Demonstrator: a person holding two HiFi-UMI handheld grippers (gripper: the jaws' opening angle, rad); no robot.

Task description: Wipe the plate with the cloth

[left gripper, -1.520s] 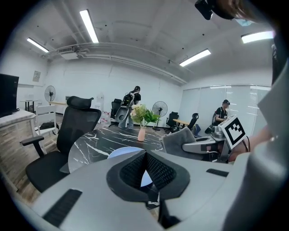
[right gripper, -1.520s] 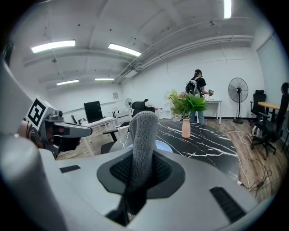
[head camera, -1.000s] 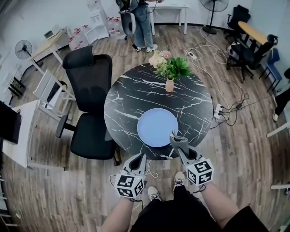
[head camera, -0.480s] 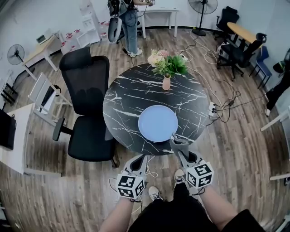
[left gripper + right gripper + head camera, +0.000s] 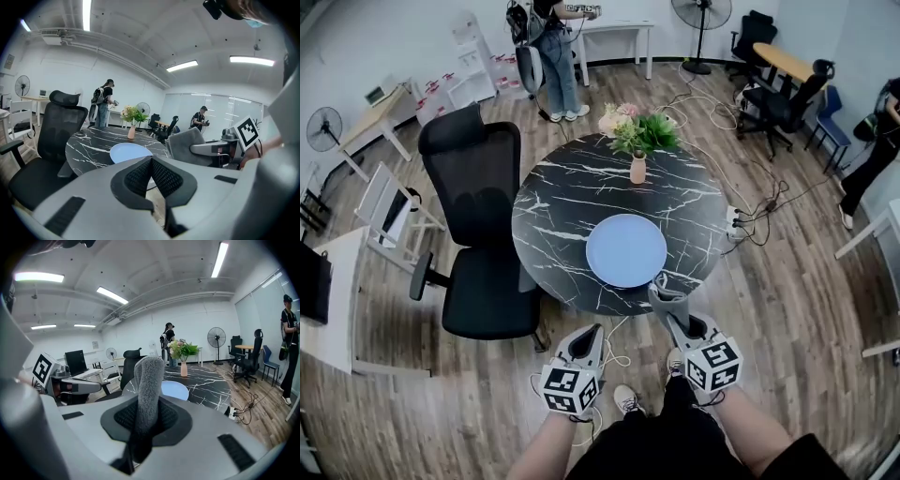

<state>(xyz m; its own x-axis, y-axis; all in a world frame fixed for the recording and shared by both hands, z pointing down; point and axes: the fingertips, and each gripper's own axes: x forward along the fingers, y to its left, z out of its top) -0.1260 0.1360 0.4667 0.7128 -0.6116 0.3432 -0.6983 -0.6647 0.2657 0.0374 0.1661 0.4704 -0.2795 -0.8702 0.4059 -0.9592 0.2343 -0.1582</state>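
I clamp the cloth [image 5: 667, 296] in the right gripper [image 5: 673, 317] at the table [image 5: 572, 197]'s near edge to reach the plate [image 5: 626, 250]; the left gripper [image 5: 594, 331] is closed, empty.

An office: swivel chairs [image 5: 478, 211], desks [image 5: 619, 25], a monitor [image 5: 75, 363]; strip lights [image 5: 111, 295] overhead.

We see a grey cloth [image 5: 147, 376] with a fuzzy, napped pile. The pale blue plate [image 5: 626, 250] looks smooth, with a soft sheen. The round table [image 5: 572, 202] has a polished black marble-look top with white veins. The left gripper [image 5: 151, 160] and right gripper [image 5: 148, 401] have matt grey plastic shells. The left one's pads [image 5: 138, 176] are black and finely ribbed. The floor [image 5: 787, 281] is wood plank.
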